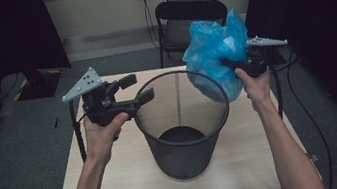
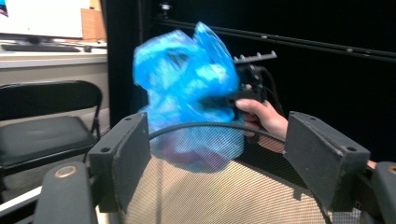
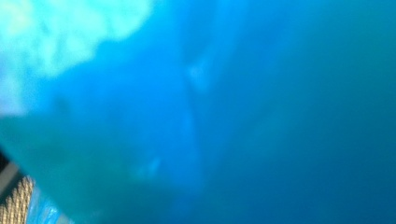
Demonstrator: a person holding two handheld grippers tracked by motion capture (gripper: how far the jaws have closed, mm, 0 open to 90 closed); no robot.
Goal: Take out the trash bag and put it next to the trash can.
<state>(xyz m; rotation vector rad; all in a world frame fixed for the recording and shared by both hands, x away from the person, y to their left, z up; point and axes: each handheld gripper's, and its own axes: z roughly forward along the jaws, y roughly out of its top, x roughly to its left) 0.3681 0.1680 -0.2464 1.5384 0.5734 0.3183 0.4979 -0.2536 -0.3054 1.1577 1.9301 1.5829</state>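
High view: R gripper clamped on crumpled bag, prob. upright; L gripper open, empty.

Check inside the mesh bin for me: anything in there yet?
The mesh bin looks empty down to its dark base. The blue bag, gripped by the right gripper, hangs at the far rim, partly dipping in. The near wall hides part of the floor.
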